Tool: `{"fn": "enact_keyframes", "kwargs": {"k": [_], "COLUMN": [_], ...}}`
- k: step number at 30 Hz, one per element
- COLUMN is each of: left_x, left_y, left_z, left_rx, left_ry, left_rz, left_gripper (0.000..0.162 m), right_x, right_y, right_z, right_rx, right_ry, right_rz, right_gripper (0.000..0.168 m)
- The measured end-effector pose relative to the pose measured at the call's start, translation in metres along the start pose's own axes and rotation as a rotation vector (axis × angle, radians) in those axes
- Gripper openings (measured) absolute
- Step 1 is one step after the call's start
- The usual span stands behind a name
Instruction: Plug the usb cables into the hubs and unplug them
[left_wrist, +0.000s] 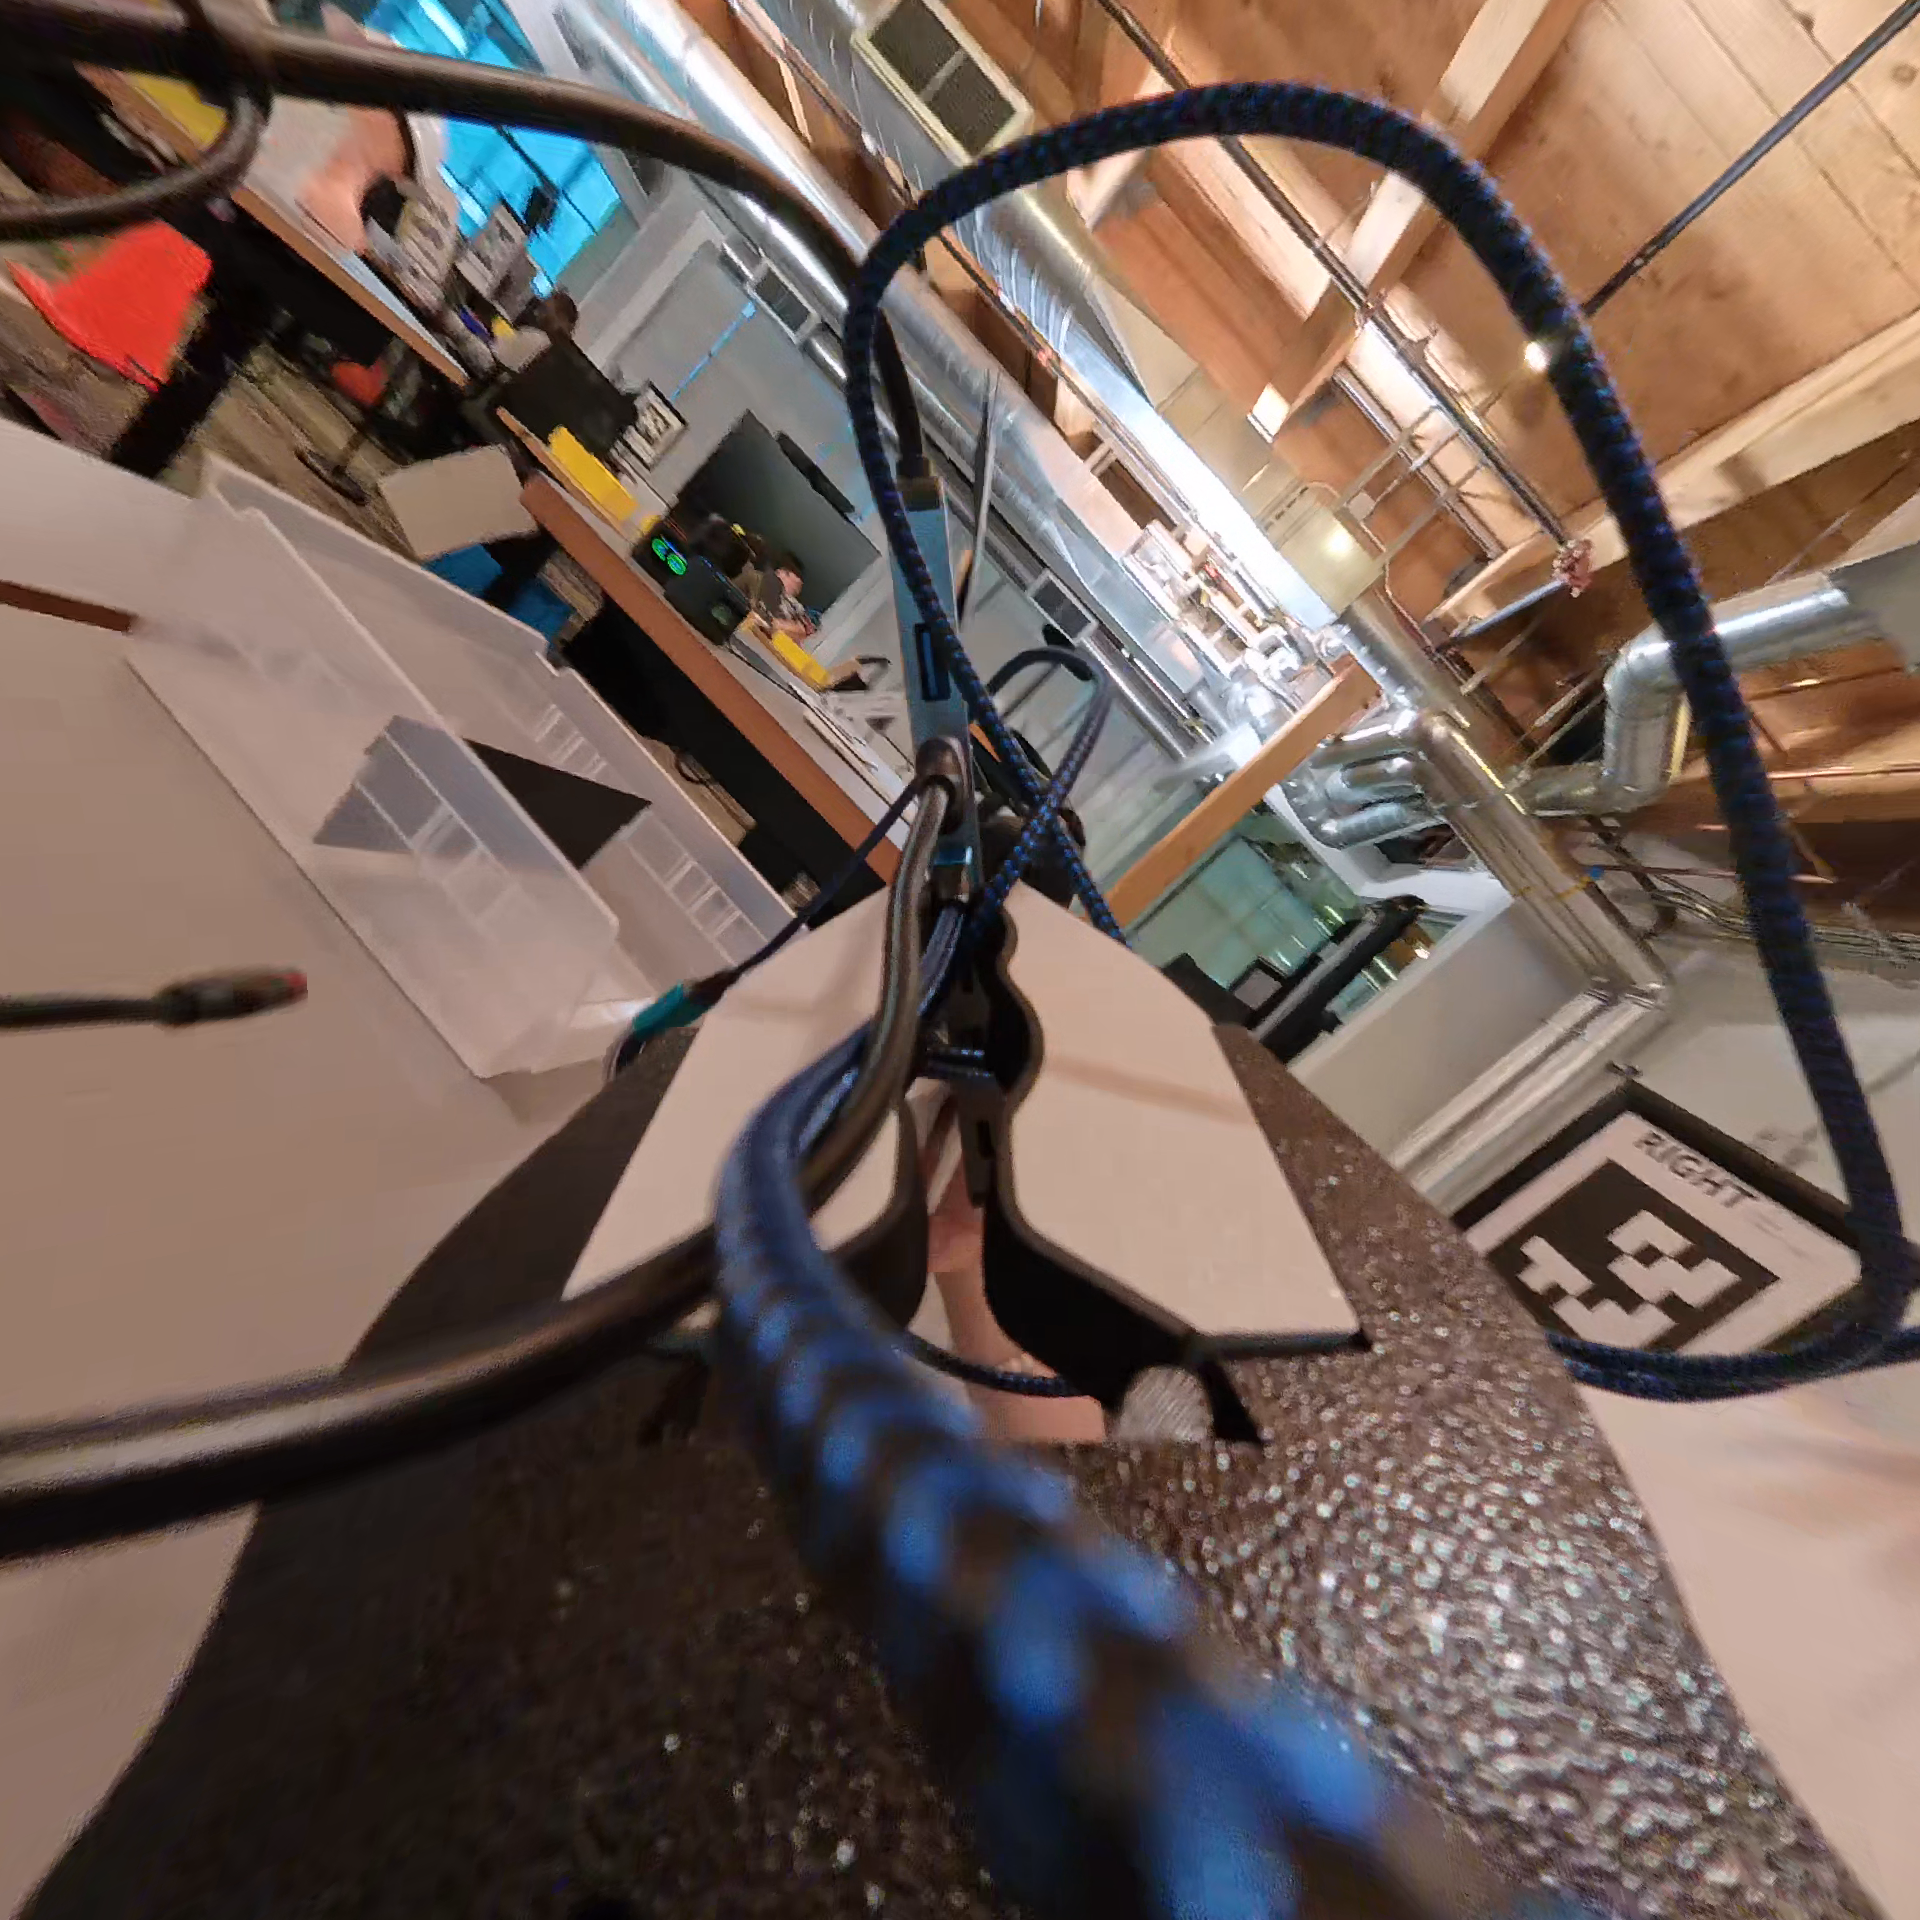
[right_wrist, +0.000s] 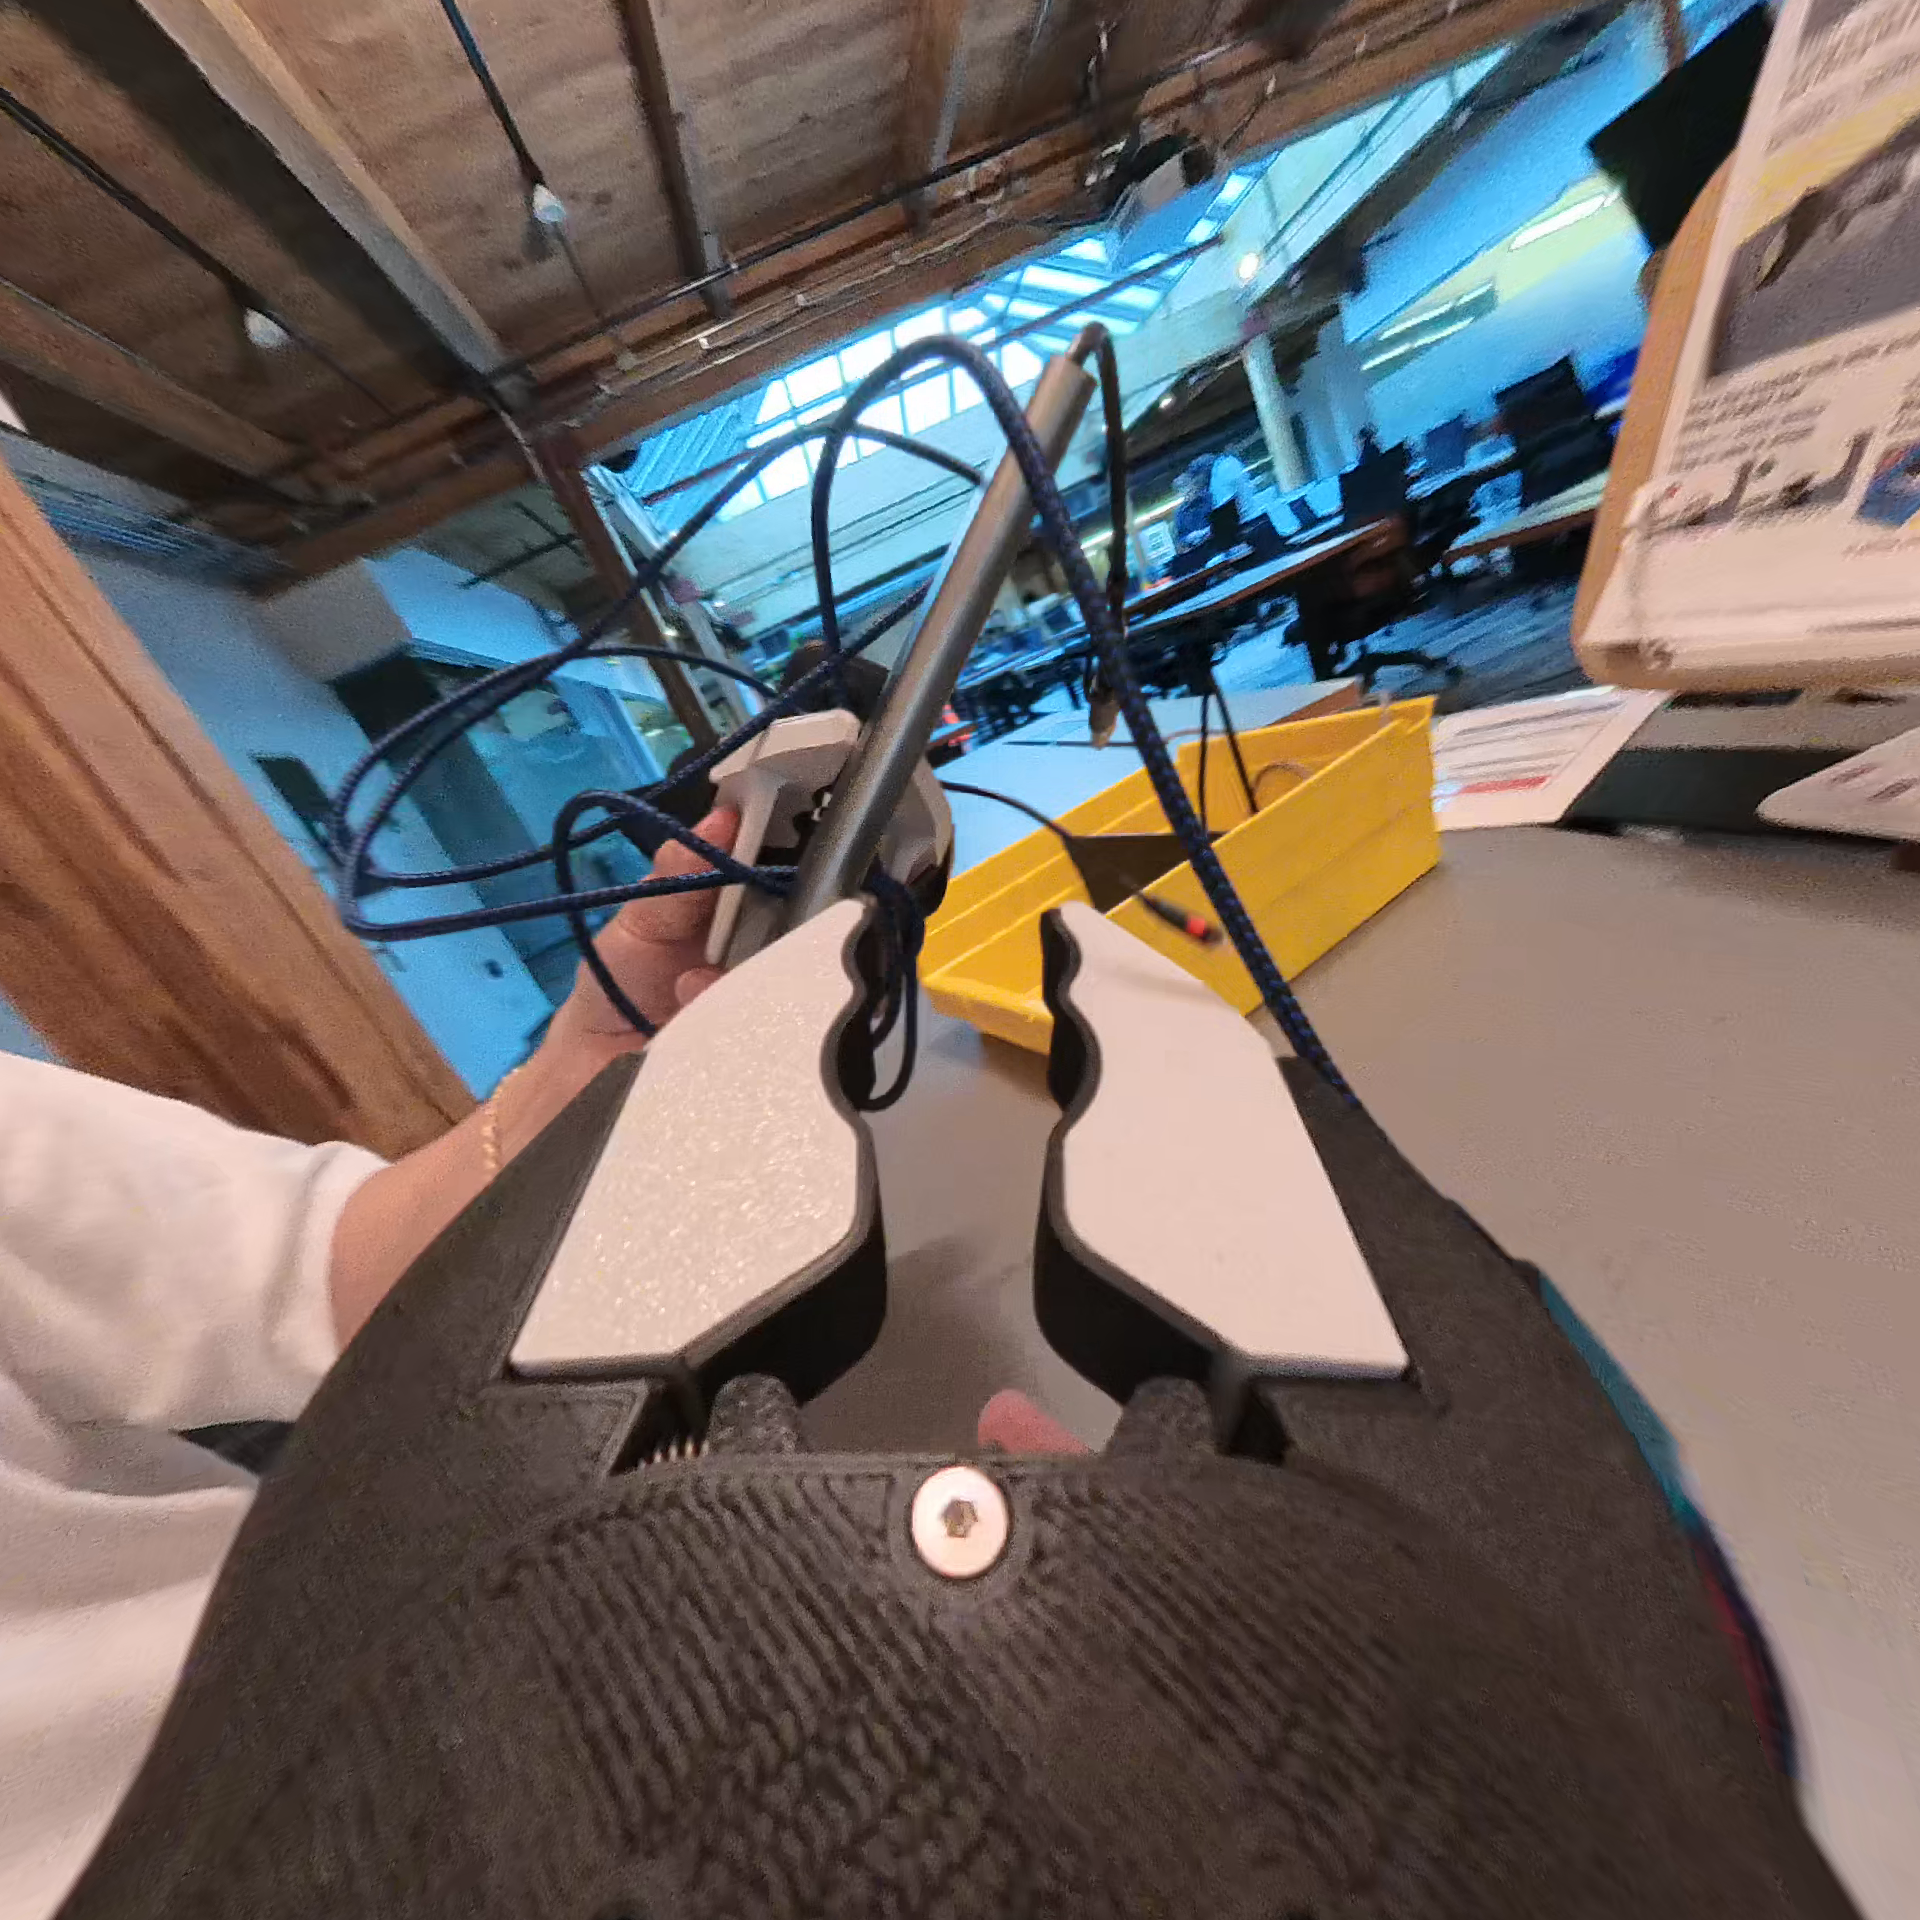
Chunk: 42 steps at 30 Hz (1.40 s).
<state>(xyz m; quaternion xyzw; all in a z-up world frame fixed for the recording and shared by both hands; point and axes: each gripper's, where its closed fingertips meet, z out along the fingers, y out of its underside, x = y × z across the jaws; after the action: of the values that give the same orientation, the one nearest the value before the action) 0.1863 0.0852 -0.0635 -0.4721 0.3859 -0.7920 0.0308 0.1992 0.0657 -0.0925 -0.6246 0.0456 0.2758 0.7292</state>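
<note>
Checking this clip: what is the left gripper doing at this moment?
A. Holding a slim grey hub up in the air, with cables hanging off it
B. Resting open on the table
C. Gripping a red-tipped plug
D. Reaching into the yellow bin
A: in the right wrist view the left gripper is shut on the grey hub, raised and tilted, with the blue braided cable looped around it.

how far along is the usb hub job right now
Done: the grey hub is lifted off the table, clamped in the left tongs. In hand: it stands upright with the blue braided cable looping around it; whether that is plugged in is unclear. Left: the right tongs are open and empty, no plug gripped yet.
</note>
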Motion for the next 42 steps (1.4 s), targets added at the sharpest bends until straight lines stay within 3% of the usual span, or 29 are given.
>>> {"fn": "enact_keyframes", "kwargs": {"k": [3, 5, 7, 9, 10, 14, 21, 24, 28, 30, 33, 35, 39, 42], "left_x": [-0.008, -0.01, -0.006, -0.006, -0.009, -0.008, -0.018, -0.028, -0.059, -0.056, -0.023, -0.002, 0.006, -0.016], "left_y": [-0.005, -0.004, 0.004, 0.013, 0.015, 0.02, 0.068, 0.097, 0.076, 0.048, 0.023, 0.026, 0.057, 0.076], "left_z": [-0.005, -0.007, -0.004, 0.0, 0.001, -0.005, -0.039, -0.083, -0.167, -0.181, -0.136, -0.097, -0.048, -0.041], "left_rx": [0.04, 0.049, 0.029, 0.011, 0.014, -0.025, -0.442, -0.799, -1.163, -1.174, -1.045, -1.024, -1.21, -1.423], "left_ry": [-0.046, -0.07, -0.044, -0.056, -0.077, -0.053, -0.093, -0.137, -0.452, -0.561, -0.485, -0.398, -0.265, -0.24], "left_rz": [0.068, 0.11, 0.138, 0.195, 0.229, 0.28, 0.498, 0.562, 0.793, 0.868, 1.011, 1.095, 1.015, 0.899], "left_gripper": [0.006, 0.005, 0.005, 0.005, 0.006, 0.008, 0.027, 0.039, 0.044, 0.043, 0.042, 0.05, 0.059, 0.047], "right_x": [0.0, 0.001, 0.004, -0.003, -0.012, -0.017, -0.002, 0.005, 0.014, 0.013, 0.006, -0.001, -0.013, -0.019], "right_y": [-0.002, 0.002, 0.012, 0.02, 0.022, 0.027, 0.014, 0.019, 0.034, 0.041, 0.06, 0.072, 0.089, 0.093], "right_z": [-0.003, -0.003, 0.002, 0.009, 0.012, 0.011, -0.022, -0.04, -0.064, -0.072, -0.073, -0.066, -0.047, -0.04], "right_rx": [0.026, -0.01, -0.055, -0.076, -0.077, -0.145, -0.199, -0.28, -0.429, -0.487, -0.589, -0.653, -0.736, -0.761], "right_ry": [-0.054, -0.05, -0.026, -0.057, -0.112, -0.16, -0.129, -0.107, -0.061, -0.07, -0.117, -0.139, -0.16, -0.163], "right_rz": [0.069, 0.088, 0.058, 0.04, 0.021, -0.015, 0.03, 0.057, -0.002, -0.012, -0.019, -0.038, -0.092, -0.128], "right_gripper": [0.054, 0.048, 0.055, 0.045, 0.02, 0.011, 0.011, 0.012, 0.011, 0.011, 0.01, 0.011, 0.011, 0.011]}}
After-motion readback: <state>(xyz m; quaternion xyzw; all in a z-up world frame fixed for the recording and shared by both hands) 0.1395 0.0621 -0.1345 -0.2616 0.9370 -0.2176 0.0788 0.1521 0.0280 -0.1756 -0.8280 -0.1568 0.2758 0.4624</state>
